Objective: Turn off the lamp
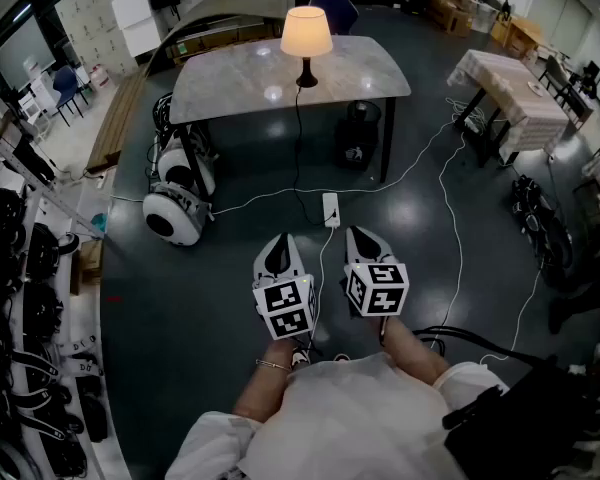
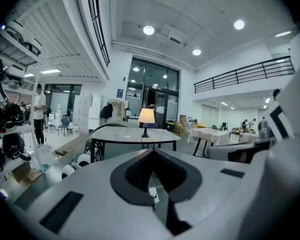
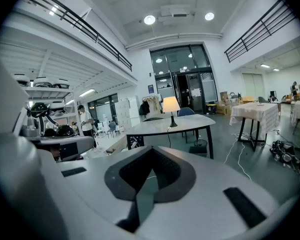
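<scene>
Lamp [image 1: 306, 30]: lit, set on the surface [image 1: 230, 88], upper centre.
Left claw [image 1: 278, 253]: closed on nothing, lower centre, well apart from lamp.
Right claw [image 1: 363, 245]: likewise closed, beside it.

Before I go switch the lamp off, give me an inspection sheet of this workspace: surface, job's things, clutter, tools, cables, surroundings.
Surface: grey table on dark legs, well ahead of the person.
Job's things: lamp stands on the table, lit.
Clutter: nothing seen on the tabletop besides the lamp; black bin beneath.
Tools: left tool and right tool both shut, empty, side by side, far short of the lamp.
Cables: black lamp cord drops to a white power strip on the floor; white cables trail across the floor.
Surroundings: white rounded machines left of the table, cloth-covered table to the right, shelves of helmets far left.
</scene>
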`<act>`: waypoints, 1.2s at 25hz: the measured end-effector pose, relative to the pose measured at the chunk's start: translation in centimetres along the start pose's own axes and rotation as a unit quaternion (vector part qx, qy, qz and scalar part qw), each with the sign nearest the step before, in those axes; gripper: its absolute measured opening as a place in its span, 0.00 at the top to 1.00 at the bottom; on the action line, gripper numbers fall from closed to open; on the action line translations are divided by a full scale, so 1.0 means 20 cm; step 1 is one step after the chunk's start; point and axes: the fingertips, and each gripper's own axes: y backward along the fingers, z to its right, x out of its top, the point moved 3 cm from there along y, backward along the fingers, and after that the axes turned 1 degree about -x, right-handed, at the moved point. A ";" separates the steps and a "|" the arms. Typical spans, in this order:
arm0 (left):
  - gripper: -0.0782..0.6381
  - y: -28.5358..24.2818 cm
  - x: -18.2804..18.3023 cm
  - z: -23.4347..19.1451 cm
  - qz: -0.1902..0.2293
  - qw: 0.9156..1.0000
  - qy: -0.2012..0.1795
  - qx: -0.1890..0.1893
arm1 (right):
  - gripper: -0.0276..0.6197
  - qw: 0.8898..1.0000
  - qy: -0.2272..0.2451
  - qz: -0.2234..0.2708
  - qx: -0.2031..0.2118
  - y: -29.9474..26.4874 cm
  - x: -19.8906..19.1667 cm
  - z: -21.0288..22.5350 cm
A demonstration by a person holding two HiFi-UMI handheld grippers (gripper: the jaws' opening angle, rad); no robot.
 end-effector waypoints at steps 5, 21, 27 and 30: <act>0.88 -0.01 0.01 -0.04 0.003 1.000 0.005 0.001 | 0.96 1.000 0.004 0.003 0.001 -0.02 0.02 -0.03; 0.88 -0.08 -0.02 -0.39 -0.019 1.000 -0.015 -0.019 | 0.96 0.998 -0.050 0.002 -0.026 -0.23 -0.01 -0.15; 0.88 -0.10 -0.11 -0.46 -0.035 0.999 -0.038 -0.018 | 0.96 0.997 -0.066 -0.014 -0.036 -0.25 -0.05 -0.15; 0.88 -0.13 -0.14 -0.46 -0.041 0.998 -0.030 -0.021 | 0.96 0.997 -0.065 -0.021 -0.038 -0.28 -0.06 -0.14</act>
